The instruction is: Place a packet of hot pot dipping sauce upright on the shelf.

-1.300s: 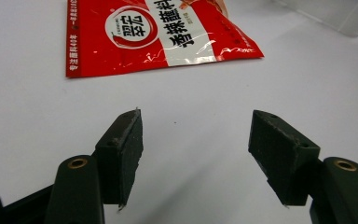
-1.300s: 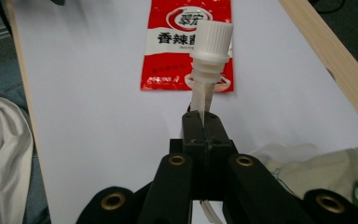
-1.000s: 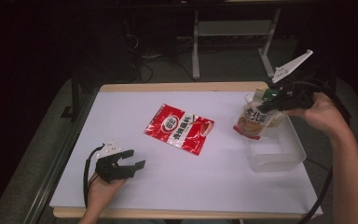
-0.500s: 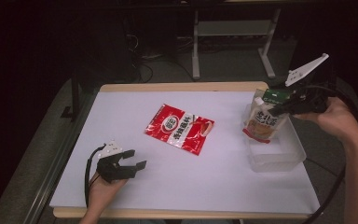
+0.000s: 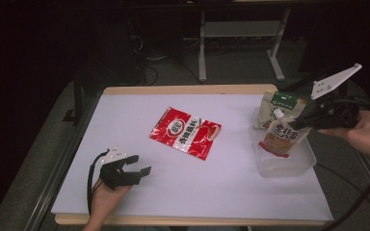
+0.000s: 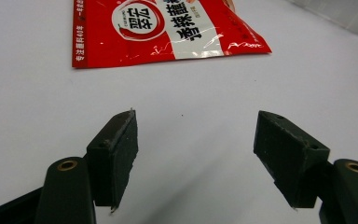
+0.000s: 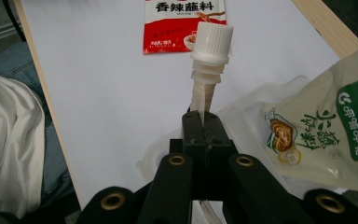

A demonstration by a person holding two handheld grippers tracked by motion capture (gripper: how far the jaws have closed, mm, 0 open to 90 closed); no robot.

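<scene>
My right gripper [image 5: 304,123] [image 7: 202,122] is shut on the top edge of a beige spouted pouch [image 5: 283,136] beside its white cap [image 7: 211,41]. The pouch hangs upright over a clear plastic container [image 5: 296,167] at the table's right edge. A beige and green pouch [image 5: 277,107] [image 7: 327,135] stands at the container's far end, just behind the held one. A red snack packet [image 5: 185,133] [image 6: 168,28] [image 7: 184,22] lies flat mid-table. My left gripper [image 5: 131,169] [image 6: 195,140] rests open on the white table near the front left, nothing between its jaws, the red packet a short way ahead.
The white tabletop [image 5: 212,192] has a wooden rim [image 5: 183,89]. Beyond the far edge stand a desk frame and cables on a dark floor [image 5: 207,53]. A person's light clothing [image 7: 4,140] is off the table's side in the right gripper view.
My right gripper has carried the spouted pouch to the right, over the clear container, uncovering the green pouch behind it. The left gripper has stayed put.
</scene>
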